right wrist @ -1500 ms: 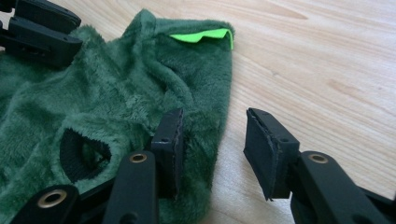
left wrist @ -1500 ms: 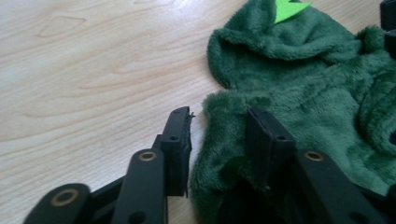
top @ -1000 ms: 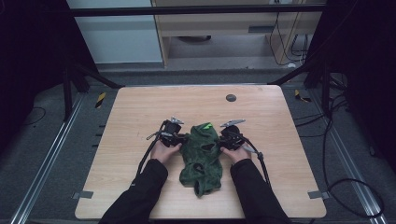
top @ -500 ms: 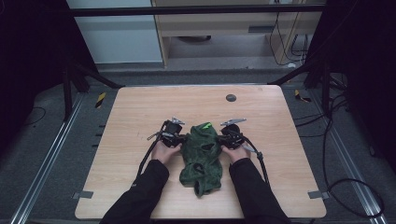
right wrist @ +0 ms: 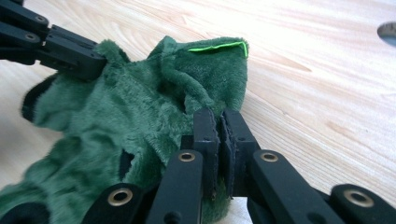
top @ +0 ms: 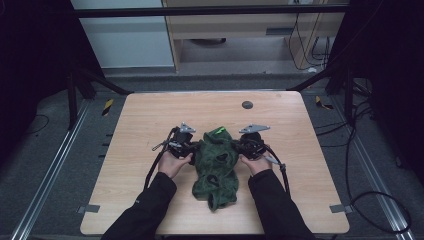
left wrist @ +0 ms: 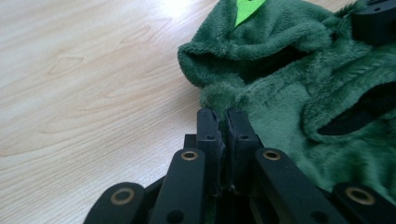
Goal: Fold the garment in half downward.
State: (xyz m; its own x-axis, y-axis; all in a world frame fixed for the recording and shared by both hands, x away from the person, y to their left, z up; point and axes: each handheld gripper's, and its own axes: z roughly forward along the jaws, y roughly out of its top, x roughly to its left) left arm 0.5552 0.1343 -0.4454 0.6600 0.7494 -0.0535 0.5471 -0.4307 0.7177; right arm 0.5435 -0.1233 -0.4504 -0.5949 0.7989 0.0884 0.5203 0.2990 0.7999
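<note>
Left tongs (left wrist: 223, 122), right tongs (right wrist: 218, 122), clamping green fleece (top: 216, 162)

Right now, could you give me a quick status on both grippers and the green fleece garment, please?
Left gripper and right gripper just closed, each pinching an edge of the green fleece garment. Garment crumpled mid-table. Nothing in the way.

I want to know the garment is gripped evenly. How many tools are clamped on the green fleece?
2. The left tool pinches the green fleece garment at its left upper edge; the right tool pinches its right upper edge, near the bright green tag.
</note>
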